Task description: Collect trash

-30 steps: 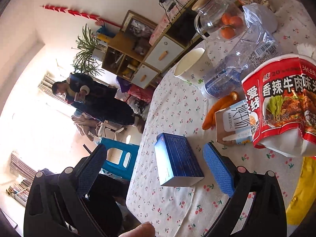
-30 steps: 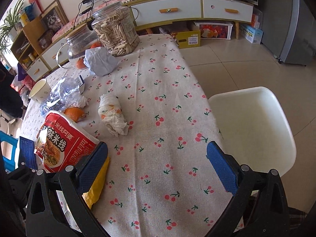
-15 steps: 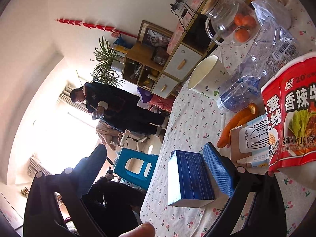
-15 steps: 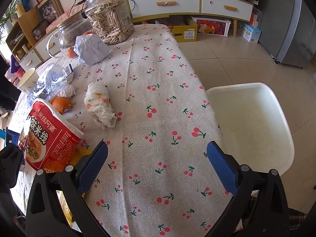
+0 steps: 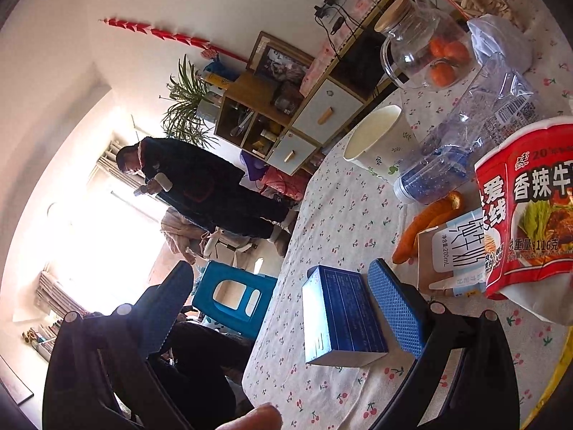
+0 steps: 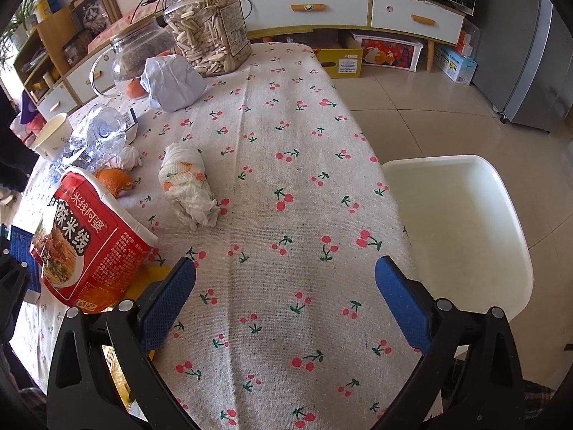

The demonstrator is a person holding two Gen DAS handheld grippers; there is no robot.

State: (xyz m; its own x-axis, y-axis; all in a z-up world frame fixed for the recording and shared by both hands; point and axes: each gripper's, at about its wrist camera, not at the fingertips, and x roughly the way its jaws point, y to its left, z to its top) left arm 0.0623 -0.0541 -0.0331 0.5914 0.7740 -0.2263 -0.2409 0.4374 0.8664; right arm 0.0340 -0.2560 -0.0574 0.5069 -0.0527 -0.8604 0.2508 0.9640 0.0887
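Left gripper [image 5: 283, 294] gapes wide around the blue box [image 5: 340, 322] at the table [image 5: 343, 208] edge; right gripper [image 6: 286, 294] open, empty, over the cloth.

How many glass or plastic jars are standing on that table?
2. A big jar of seeds stands at the table's far end, and a handled glass jar holding oranges stands just left of it. Others may be hidden.

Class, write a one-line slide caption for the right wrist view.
Open right gripper hovers over cherry-print tablecloth, facing crumpled tissue and red noodle tub.
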